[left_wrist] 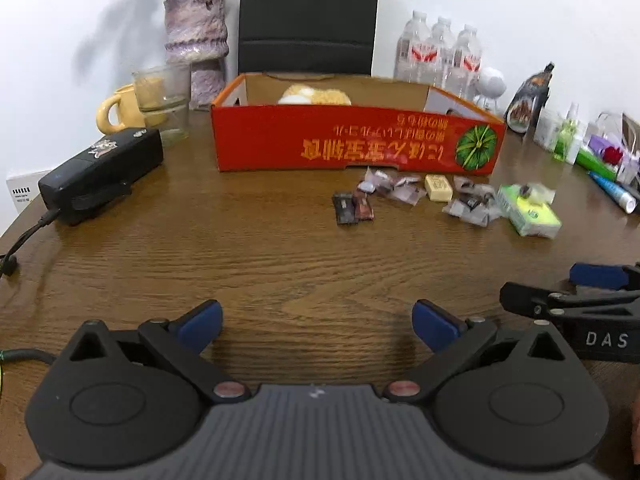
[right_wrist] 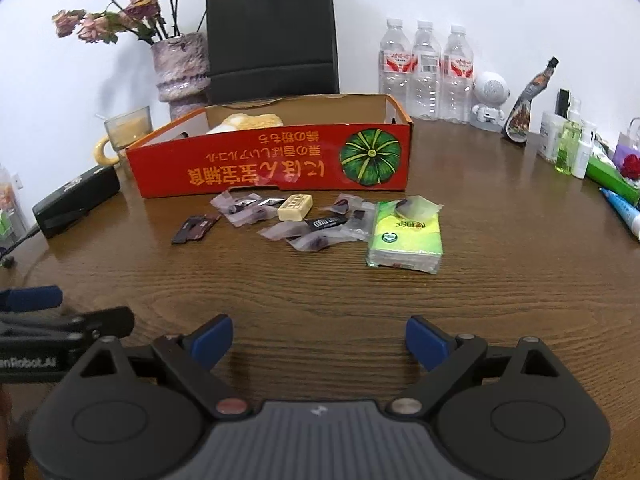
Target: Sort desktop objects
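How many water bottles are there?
3, standing in a row by the wall behind the box's right end: left bottle, middle bottle, right bottle. More may be hidden behind.

Seen from the right wrist: box (right_wrist: 272, 164) at 12 o'clock on the table (right_wrist: 320, 288), a stuffed toy (right_wrist: 252, 121) inside. Sachets (right_wrist: 280, 220) scattered just before it. Tissue pack (right_wrist: 406, 236) at 1 o'clock. Vase (right_wrist: 180, 68) at 11, bottles (right_wrist: 426, 68) behind at 1.
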The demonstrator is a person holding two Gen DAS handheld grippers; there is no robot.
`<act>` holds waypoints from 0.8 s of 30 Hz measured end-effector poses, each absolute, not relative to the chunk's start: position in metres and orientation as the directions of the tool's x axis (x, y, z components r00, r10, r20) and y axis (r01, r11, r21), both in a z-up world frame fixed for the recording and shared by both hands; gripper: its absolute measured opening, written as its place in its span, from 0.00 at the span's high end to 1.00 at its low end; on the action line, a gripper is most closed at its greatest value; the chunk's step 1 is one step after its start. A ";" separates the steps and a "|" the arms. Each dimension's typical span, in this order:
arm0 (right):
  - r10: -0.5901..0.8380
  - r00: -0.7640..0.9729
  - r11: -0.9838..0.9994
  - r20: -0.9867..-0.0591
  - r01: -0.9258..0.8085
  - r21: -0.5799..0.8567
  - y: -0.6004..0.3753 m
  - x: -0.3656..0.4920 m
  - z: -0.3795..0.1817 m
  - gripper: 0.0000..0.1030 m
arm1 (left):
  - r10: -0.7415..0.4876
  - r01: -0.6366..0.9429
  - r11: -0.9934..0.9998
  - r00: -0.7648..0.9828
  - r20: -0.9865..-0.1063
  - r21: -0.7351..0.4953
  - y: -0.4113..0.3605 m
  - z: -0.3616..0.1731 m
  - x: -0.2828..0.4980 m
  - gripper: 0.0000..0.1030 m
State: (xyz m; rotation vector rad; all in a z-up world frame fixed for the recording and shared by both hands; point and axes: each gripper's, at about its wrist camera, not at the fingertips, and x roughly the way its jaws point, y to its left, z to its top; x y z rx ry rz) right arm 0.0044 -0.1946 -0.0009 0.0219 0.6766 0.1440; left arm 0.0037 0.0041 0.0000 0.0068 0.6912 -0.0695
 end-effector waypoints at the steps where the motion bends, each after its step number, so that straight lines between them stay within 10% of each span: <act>1: 0.135 0.772 0.990 -0.621 -0.124 0.061 -0.194 0.004 -0.001 0.09 | -0.051 0.061 0.998 0.763 -0.644 -0.006 0.002 -0.001 0.005 0.00; 24: 0.098 0.755 0.994 -0.649 -0.110 0.023 -0.189 0.009 -0.004 0.00 | -0.044 0.065 0.998 0.766 -0.642 0.009 0.000 -0.003 0.006 0.00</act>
